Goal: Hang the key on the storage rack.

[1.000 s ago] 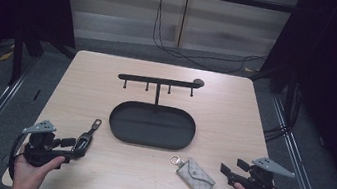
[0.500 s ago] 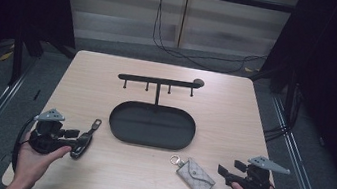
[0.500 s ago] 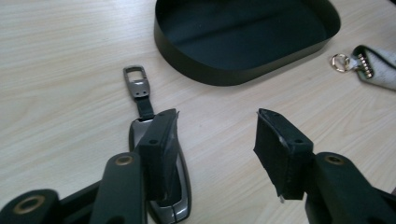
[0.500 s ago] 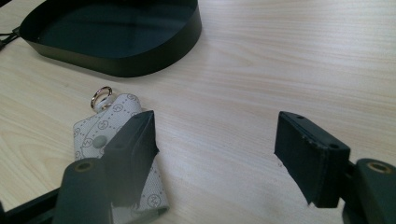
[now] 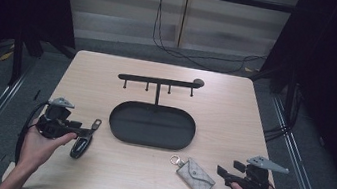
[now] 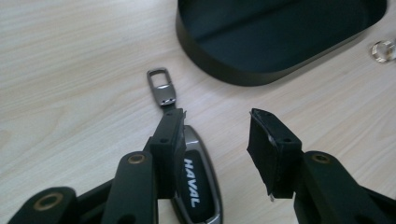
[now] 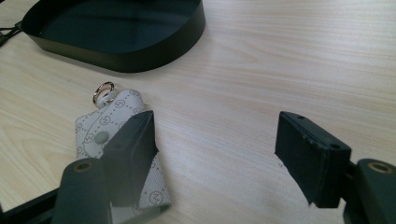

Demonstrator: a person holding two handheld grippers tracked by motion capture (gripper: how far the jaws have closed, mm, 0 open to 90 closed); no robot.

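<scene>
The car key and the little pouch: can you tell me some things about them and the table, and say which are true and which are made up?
1. The car key lies on the table. True.
2. The grey pouch sits inside the black tray. False: it lies on the table in front of the tray.
3. The left gripper squeezes the key. False: its jaws stand apart, the key under one jaw.
4. The pouch has a metal ring. True.
5. Keys hang from the hook rack. False: its hooks are bare.

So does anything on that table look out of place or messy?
Nothing is damaged or spilled. The key fob and the key pouch lie loose on the table, outside the empty tray, and the hook rack holds nothing.
</scene>
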